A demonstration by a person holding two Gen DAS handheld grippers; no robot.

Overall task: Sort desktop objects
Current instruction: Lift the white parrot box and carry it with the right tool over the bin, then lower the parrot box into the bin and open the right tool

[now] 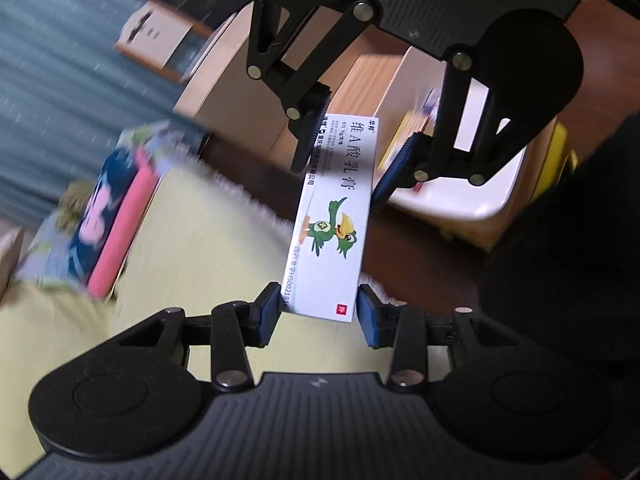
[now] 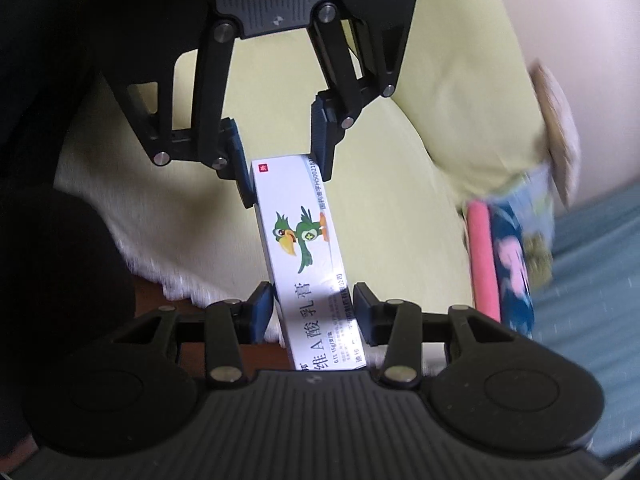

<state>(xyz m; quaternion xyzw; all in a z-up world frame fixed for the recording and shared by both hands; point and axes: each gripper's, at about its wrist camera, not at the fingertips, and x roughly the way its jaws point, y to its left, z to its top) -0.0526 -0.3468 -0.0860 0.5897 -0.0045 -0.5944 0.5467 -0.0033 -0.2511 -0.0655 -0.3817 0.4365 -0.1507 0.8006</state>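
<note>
One white box (image 1: 328, 216) hangs between two grippers above a yellow mat (image 1: 192, 248).
At far left one pink-edged picture book (image 1: 108, 216) rests on the mat; the left gripper (image 1: 318, 312) clamps the box's near end, the right gripper (image 1: 344, 160) its far end; one white bin (image 1: 460, 200) sits right.
</note>
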